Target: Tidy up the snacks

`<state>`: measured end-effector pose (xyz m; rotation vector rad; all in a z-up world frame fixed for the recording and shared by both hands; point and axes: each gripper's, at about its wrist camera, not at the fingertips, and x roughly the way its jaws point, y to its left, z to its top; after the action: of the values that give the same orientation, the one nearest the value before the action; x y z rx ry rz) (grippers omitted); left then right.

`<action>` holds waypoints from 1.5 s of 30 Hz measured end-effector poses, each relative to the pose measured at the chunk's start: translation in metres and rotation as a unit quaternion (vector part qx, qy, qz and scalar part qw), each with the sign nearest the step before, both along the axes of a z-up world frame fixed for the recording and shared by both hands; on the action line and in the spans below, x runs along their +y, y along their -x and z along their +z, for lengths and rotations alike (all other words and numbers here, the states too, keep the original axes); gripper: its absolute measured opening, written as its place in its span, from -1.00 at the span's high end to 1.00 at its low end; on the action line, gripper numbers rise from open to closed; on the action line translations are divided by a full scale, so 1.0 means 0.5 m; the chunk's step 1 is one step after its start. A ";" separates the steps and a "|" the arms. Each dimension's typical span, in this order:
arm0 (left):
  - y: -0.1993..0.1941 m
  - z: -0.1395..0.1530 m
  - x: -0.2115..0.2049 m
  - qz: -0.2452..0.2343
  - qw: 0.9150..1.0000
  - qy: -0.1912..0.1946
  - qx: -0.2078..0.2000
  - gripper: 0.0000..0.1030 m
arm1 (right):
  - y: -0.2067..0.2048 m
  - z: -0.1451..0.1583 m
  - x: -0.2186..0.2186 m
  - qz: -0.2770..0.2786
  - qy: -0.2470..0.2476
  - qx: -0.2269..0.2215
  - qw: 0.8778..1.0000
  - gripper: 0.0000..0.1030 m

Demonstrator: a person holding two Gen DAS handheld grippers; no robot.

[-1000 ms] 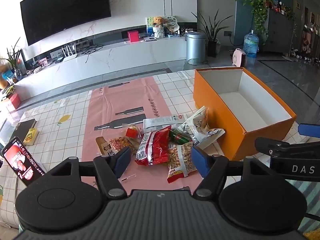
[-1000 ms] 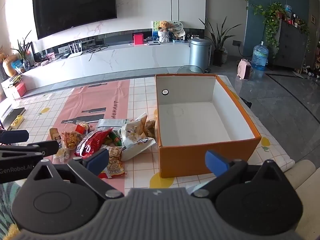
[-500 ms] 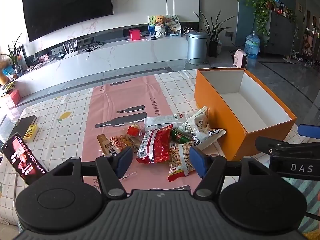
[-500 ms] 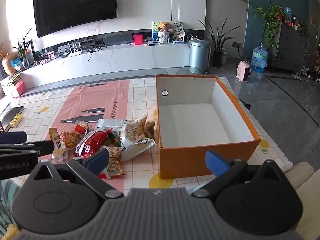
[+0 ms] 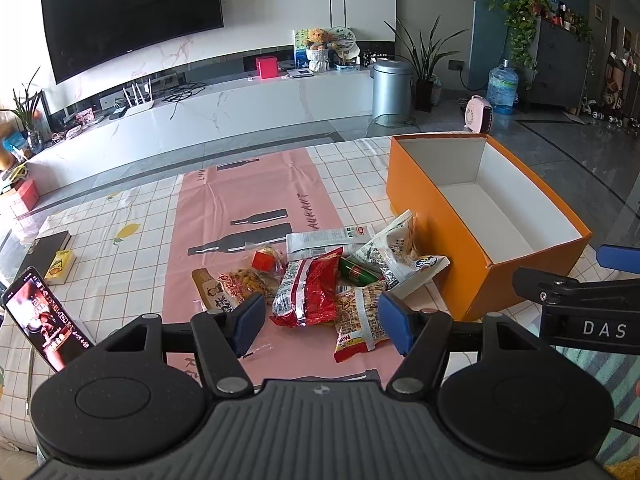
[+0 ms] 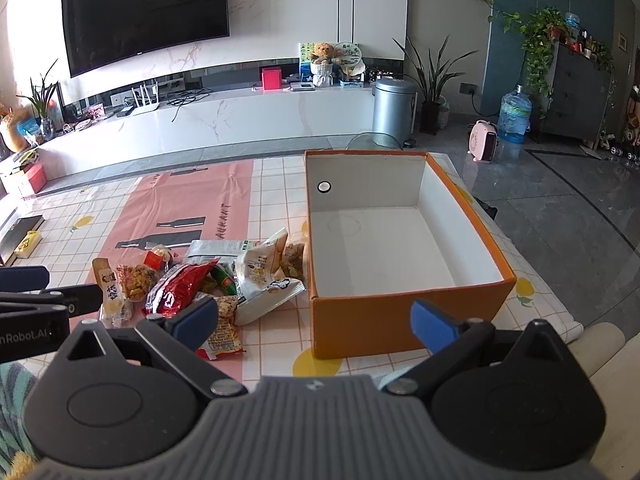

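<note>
A pile of snack packets lies on the pink mat: a red bag (image 5: 310,290), an orange-yellow peanut bag (image 5: 358,314), a white bag (image 5: 394,254), a green packet (image 5: 356,274) and a flat white pouch (image 5: 324,240). An empty orange box (image 5: 460,256) with a white inside stands right of the pile; it also shows in the right wrist view (image 6: 400,320). My left gripper (image 5: 322,322) is open and empty, just short of the pile. My right gripper (image 6: 316,322) is open and empty, before the box's near wall. The pile also shows in the right wrist view (image 6: 180,286).
A phone (image 5: 44,318) leans at the left table edge beside a black book (image 5: 40,252) and a yellow box (image 5: 60,266). The checked tablecloth (image 5: 132,248) covers the table. A TV cabinet (image 5: 208,120) and a metal bin (image 5: 390,88) stand beyond.
Both views have shifted only slightly. The left gripper has crept a little nearer the pile; the snacks and the box have not moved.
</note>
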<state>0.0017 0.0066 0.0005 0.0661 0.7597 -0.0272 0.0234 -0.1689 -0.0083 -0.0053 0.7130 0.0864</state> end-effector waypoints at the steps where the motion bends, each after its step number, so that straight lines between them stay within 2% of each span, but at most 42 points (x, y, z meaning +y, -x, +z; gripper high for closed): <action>1: 0.000 0.000 0.000 -0.001 1.000 0.000 0.001 -0.49 | -0.001 0.000 0.000 -0.001 0.000 0.000 1.000 -0.93; 20: 0.002 -0.007 0.008 0.002 1.000 0.012 0.007 -0.49 | -0.011 -0.013 0.016 -0.005 0.020 0.006 1.000 -0.93; 45: -0.007 -0.008 0.018 -0.010 1.000 0.018 0.011 -0.45 | -0.019 -0.022 0.025 0.003 0.011 0.005 1.000 -0.92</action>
<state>0.0053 0.0158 -0.0036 0.0391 0.7806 -0.0603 0.0330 -0.1566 -0.0196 -0.0286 0.7242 0.0833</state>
